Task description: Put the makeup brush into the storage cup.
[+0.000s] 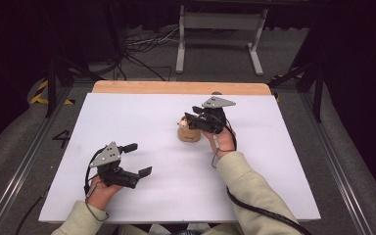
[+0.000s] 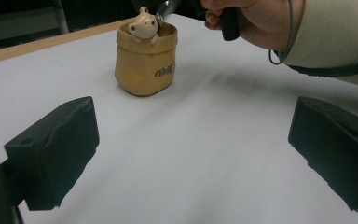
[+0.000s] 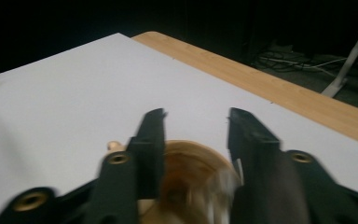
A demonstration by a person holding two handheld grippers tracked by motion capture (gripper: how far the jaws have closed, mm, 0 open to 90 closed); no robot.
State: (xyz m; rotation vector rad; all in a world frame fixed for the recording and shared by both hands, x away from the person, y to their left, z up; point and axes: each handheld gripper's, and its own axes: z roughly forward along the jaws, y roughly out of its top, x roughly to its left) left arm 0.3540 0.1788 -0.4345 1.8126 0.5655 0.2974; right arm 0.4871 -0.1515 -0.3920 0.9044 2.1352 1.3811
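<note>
Jaws parted on both grippers, with the right gripper poised over a small tan pot and nothing held.

Right gripper hangs above the pot's mouth in the high view, its two black jaws apart and, in the right gripper view, straddling the pot's rim without pressing on it. Inside the pot sits a pale bear-shaped figure, its head poking above the rim on the side away from the left gripper. Standing upright on the white table, the pot is a little right of centre and nearer the far wooden edge. Left gripper rests low near the table's near left part, well apart from the pot, jaws wide and empty.
</note>
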